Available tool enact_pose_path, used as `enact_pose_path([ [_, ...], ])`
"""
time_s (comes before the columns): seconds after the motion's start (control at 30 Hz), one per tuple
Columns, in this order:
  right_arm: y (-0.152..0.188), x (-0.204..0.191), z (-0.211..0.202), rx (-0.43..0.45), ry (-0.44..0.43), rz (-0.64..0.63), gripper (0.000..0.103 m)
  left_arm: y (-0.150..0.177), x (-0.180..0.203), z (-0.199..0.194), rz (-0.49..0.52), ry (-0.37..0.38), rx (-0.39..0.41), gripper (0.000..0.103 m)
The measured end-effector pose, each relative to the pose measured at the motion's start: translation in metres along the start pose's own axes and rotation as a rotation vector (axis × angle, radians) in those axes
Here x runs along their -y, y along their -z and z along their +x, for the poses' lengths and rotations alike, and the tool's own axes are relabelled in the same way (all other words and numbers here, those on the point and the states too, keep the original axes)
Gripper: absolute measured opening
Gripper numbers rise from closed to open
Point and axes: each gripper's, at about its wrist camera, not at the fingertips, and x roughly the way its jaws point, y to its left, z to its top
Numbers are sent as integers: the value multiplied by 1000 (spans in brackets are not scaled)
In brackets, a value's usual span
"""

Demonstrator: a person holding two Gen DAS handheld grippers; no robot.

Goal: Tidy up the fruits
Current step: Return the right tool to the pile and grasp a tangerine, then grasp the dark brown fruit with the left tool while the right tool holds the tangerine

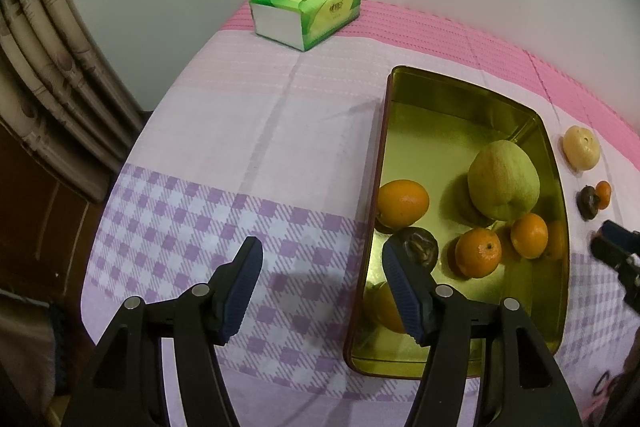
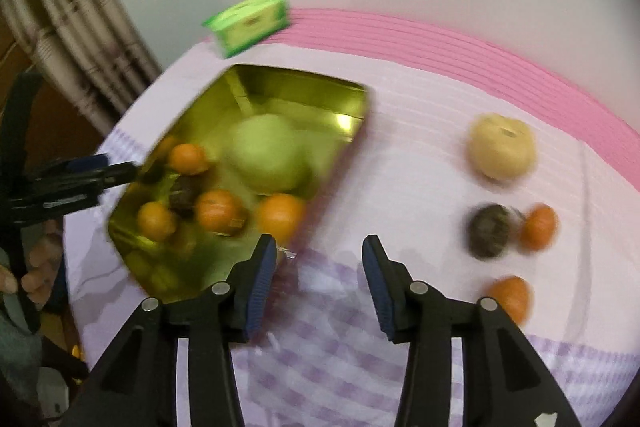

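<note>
Jaws on your right gripper (image 2: 318,269) stand apart and empty over the cloth (image 2: 420,115), free for the loose fruit at frame right: pear (image 2: 501,146), two oranges (image 2: 540,227), a dark fruit (image 2: 490,231). Your left gripper (image 1: 322,277) straddles the tin (image 1: 464,107) rim half open, pads apparently not pressing it; the collected fruit lies inside.

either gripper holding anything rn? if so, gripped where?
Nothing held. Left gripper straddles the tin's side wall, pads apart; right gripper is open over the cloth.
</note>
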Motion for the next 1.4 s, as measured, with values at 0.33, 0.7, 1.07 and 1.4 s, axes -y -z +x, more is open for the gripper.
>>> enact_pose_path([
  [0.33,30,99,-12,2,160,173,46,0,2,2,14,-9,-7,63],
  [0.7,42,117,-1,-6,191,190,49,2,4,9,26,-31,-25,63],
  [1.07,45,126,14,7,169,214,45,3,4,14,24,-48,-32,63],
  [1.4,47,126,16,38,136,205,38,2,21,5,64,-78,-6,63],
])
